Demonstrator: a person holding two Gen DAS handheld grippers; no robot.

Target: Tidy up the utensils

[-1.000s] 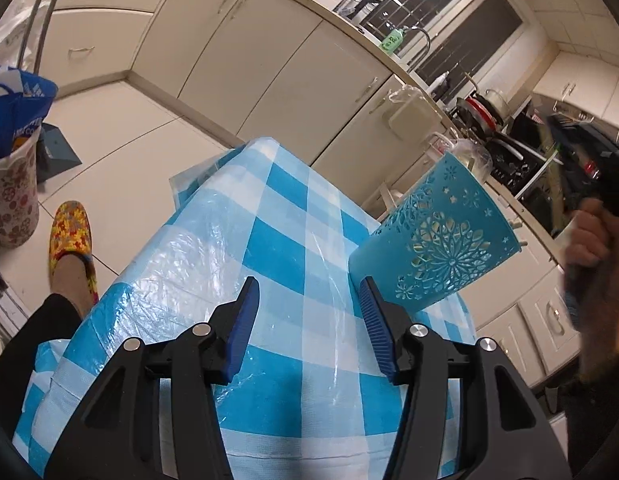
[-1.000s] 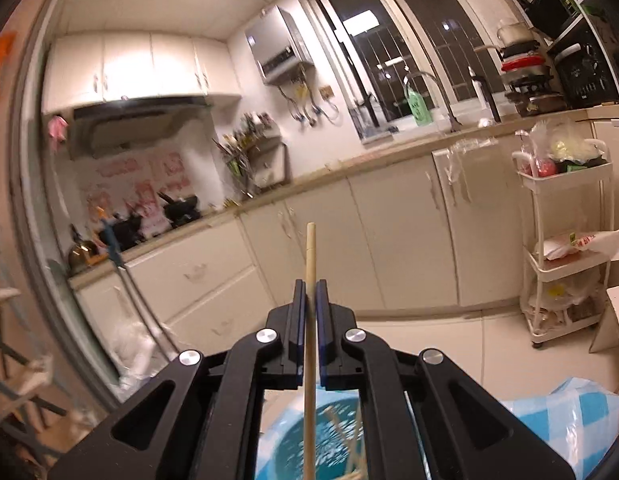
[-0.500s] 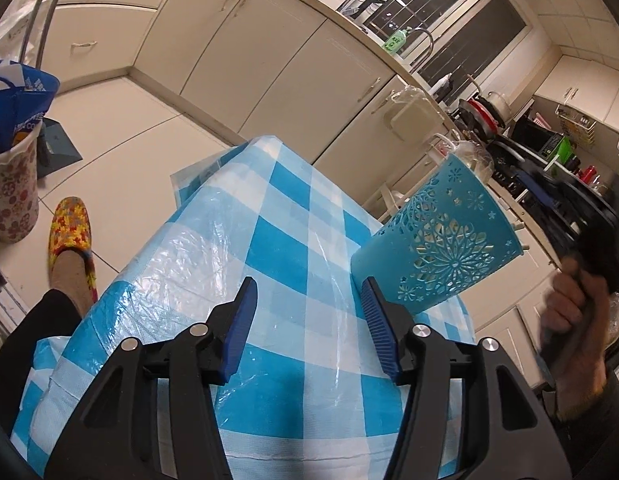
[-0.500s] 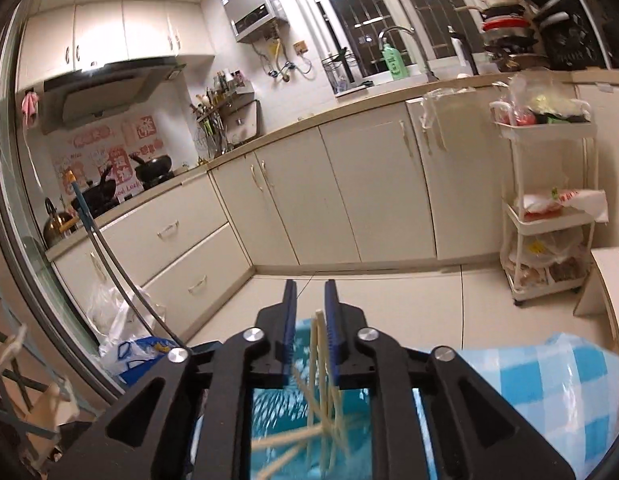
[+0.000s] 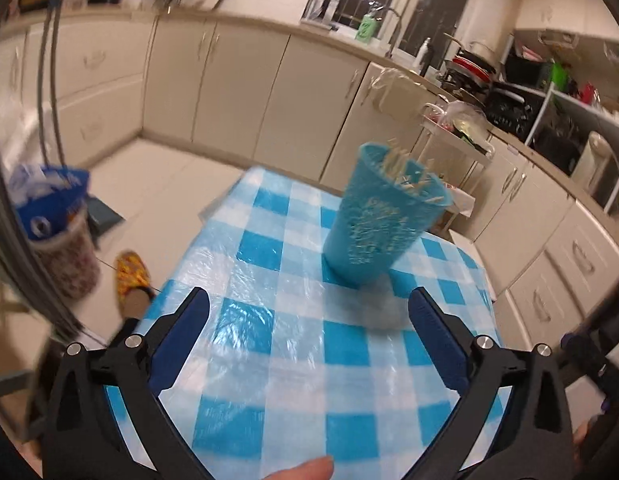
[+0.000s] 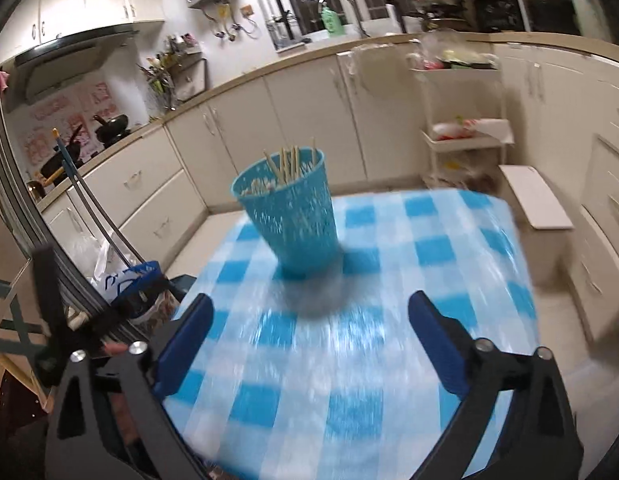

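Turquoise plastic, pierced with a lace pattern, makes the holder (image 6: 287, 216) that stands upright near the middle of the checked surface (image 6: 449, 248). Wooden chopsticks (image 6: 289, 166) rise from its mouth and lean on the far rim, so they stay together and do not roll about on the cloth. I judge that the sorting is nearly done or done, because no loose utensil shows on the cloth in either view.

The right gripper (image 6: 309, 320) has just been opening its jaws; they now stand wide apart and released, with nothing between them, and the holder lies ahead of them, well apart. The left gripper (image 5: 307, 318) has just been opening too, and its jaws are also wide and empty, with the holder ahead (image 5: 379, 216) and not touched. Both views are blurred. With both tools released and apart from it, the holder rests by its own weight alone.
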